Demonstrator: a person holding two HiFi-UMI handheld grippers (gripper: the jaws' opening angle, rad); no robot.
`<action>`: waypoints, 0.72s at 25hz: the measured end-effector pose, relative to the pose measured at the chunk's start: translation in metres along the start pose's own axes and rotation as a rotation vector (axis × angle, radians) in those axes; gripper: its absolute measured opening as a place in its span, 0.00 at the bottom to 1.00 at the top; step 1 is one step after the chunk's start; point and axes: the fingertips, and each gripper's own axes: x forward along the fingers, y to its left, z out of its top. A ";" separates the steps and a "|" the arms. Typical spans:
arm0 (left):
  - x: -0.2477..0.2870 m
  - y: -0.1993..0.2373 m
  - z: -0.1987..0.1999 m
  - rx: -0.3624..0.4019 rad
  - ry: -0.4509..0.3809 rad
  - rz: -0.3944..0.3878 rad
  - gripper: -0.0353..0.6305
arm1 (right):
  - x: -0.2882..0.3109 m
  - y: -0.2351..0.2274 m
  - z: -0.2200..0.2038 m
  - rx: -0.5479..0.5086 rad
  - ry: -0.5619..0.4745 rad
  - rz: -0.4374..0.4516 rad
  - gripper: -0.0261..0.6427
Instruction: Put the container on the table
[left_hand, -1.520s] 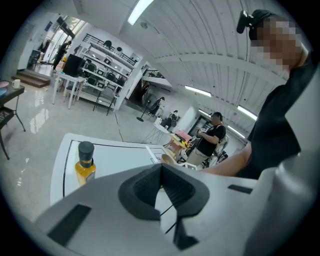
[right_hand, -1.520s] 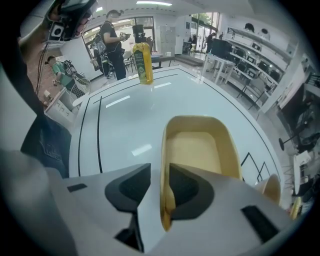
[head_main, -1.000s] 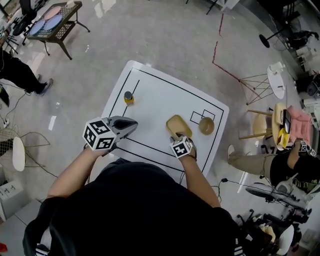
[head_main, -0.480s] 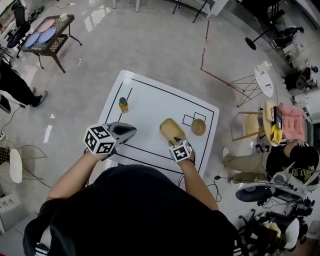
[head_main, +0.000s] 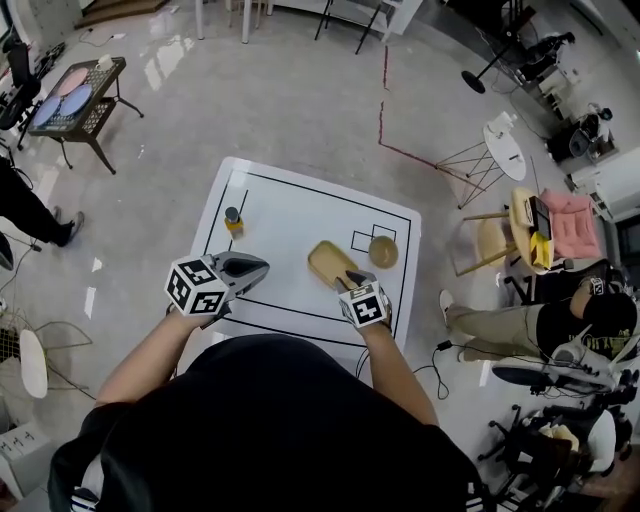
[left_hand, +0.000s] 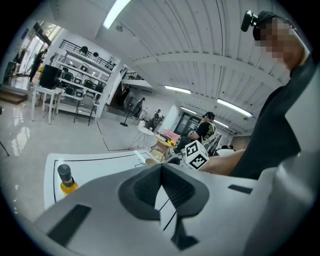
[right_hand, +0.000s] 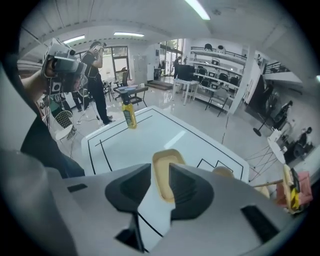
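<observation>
Container (head_main: 328, 262): near end hidden behind right gripper (head_main: 351, 281) | jaws: just closing, nothing between

Both forearms reach forward, the left gripper (head_main: 262, 265) held nearly level with its jaws pressed together, the right gripper (head_main: 352, 283) tipped steeply downward, its jaws apart, having just been closing a little, nothing gripped between them.

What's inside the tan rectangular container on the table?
Only its bare tan floor shows in the container. The right gripper, its empty jaws apart though just closing slightly, hides the near end.
</observation>
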 end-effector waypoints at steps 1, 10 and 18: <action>0.000 -0.001 0.001 0.002 0.000 -0.005 0.06 | -0.007 0.000 0.004 0.009 -0.009 -0.007 0.21; 0.003 -0.006 0.008 0.046 0.024 -0.051 0.06 | -0.054 0.001 0.019 0.089 -0.117 -0.064 0.20; 0.004 -0.017 0.008 0.088 0.054 -0.100 0.06 | -0.082 0.007 0.025 0.157 -0.194 -0.104 0.20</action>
